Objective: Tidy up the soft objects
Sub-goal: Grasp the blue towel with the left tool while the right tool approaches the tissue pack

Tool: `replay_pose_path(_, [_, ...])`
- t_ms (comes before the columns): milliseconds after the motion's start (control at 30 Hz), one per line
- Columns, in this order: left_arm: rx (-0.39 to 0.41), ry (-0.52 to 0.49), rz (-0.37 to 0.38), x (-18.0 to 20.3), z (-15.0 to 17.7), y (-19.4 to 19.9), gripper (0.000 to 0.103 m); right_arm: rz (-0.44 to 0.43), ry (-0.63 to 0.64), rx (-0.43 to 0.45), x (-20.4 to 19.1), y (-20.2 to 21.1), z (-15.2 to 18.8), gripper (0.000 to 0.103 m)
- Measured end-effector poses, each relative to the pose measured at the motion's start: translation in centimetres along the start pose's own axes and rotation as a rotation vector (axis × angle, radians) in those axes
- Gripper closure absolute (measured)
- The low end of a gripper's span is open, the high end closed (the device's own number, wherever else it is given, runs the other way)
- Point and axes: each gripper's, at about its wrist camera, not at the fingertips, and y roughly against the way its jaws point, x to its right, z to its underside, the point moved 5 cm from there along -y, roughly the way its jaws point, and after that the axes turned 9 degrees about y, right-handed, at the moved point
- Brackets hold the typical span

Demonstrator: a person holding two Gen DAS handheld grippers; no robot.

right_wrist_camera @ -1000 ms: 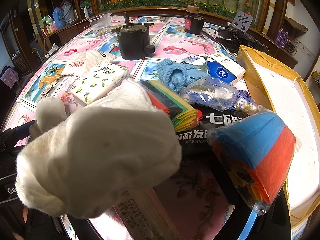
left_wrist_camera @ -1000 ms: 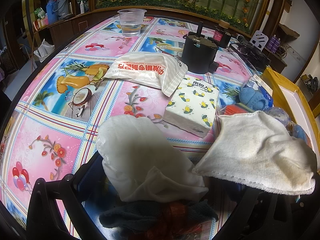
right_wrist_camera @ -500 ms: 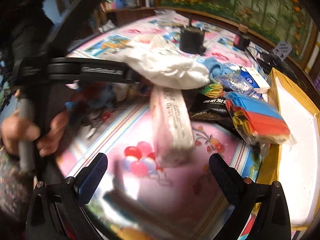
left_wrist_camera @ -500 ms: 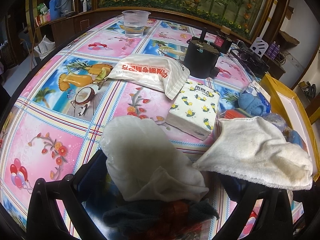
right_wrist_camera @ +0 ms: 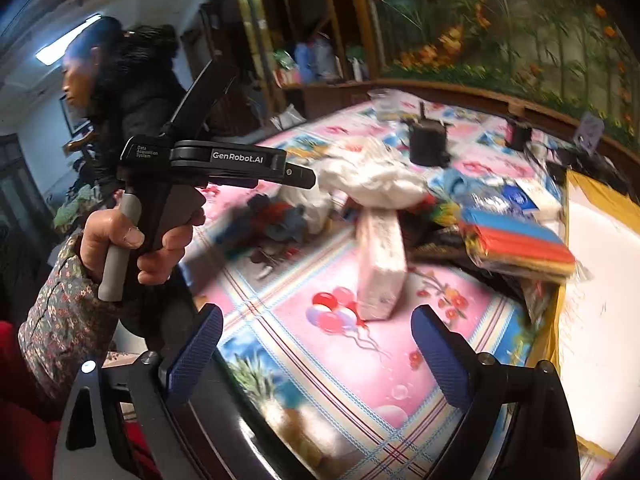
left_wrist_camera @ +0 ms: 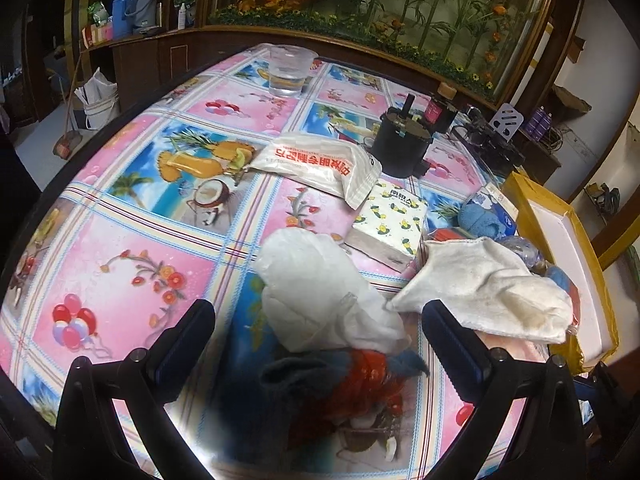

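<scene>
My table's cloth [left_wrist_camera: 132, 264] is pink and blue with fruit and balloons; the towel [left_wrist_camera: 488, 288] white; the tissue pack [left_wrist_camera: 390, 216] lemon-printed.

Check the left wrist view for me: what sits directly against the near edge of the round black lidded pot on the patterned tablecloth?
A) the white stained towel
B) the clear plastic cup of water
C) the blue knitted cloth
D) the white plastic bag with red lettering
D: the white plastic bag with red lettering lies with its corner right up against the round black lidded pot; the others sit apart from it.
</scene>
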Motion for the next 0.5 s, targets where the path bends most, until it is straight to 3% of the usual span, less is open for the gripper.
replay_pose_path(167, [0.009,-0.022,-0.011,-0.7,1.2,1.7,0.0,-0.011,0.005,0.037,-0.2,0.7,-0.1,0.005])
replay_pose_path(433, [-0.065,-0.079,-0.05,1.3,3.6,-1.3,0.0,-0.03,-0.045,0.078,0.7,1.3,0.0,0.005])
replay_pose_path(500, [-0.065,-0.108,-0.075,2.0,4.3,-1.8,0.023,-0.033,-0.051,0.082,0.9,1.4,0.1,0.005])
